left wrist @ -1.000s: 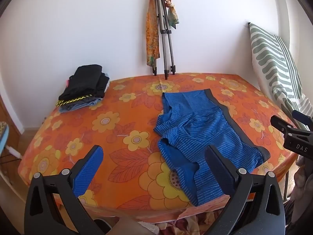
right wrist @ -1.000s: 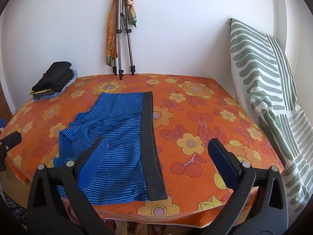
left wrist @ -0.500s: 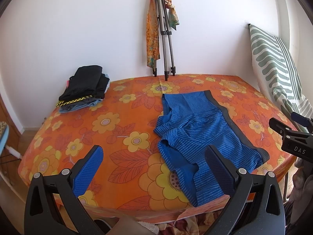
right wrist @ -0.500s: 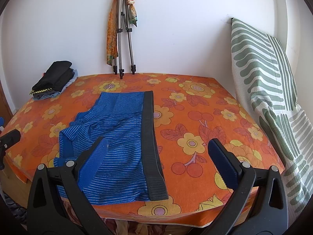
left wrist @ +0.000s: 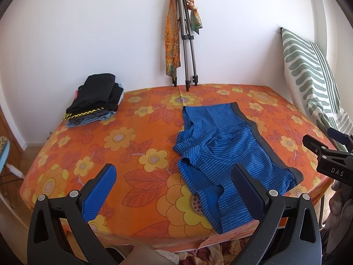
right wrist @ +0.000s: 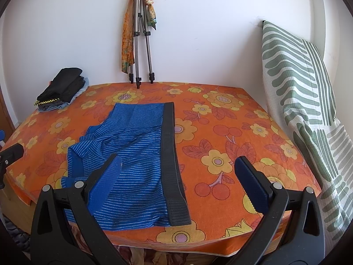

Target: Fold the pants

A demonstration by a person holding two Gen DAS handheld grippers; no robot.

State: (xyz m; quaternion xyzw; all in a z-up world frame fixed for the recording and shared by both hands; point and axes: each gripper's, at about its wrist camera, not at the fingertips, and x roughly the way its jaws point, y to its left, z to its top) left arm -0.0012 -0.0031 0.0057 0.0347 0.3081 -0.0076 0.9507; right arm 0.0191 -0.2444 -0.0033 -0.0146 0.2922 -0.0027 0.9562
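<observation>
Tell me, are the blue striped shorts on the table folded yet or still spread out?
Spread out, not folded. The blue striped shorts lie open, slightly rumpled on one side, their black waistband fully stretched along one edge.

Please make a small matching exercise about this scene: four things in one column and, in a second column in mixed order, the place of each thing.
Things:
1. blue striped shorts
2. tripod
3. stack of folded clothes
4. green-patterned pillow

Places:
A. far left corner of the table
B. leaning against the wall behind the table
C. upright along the right edge of the table
D. spread flat near the front edge

Pairs: 1-D, 2-B, 3-A, 4-C
</observation>
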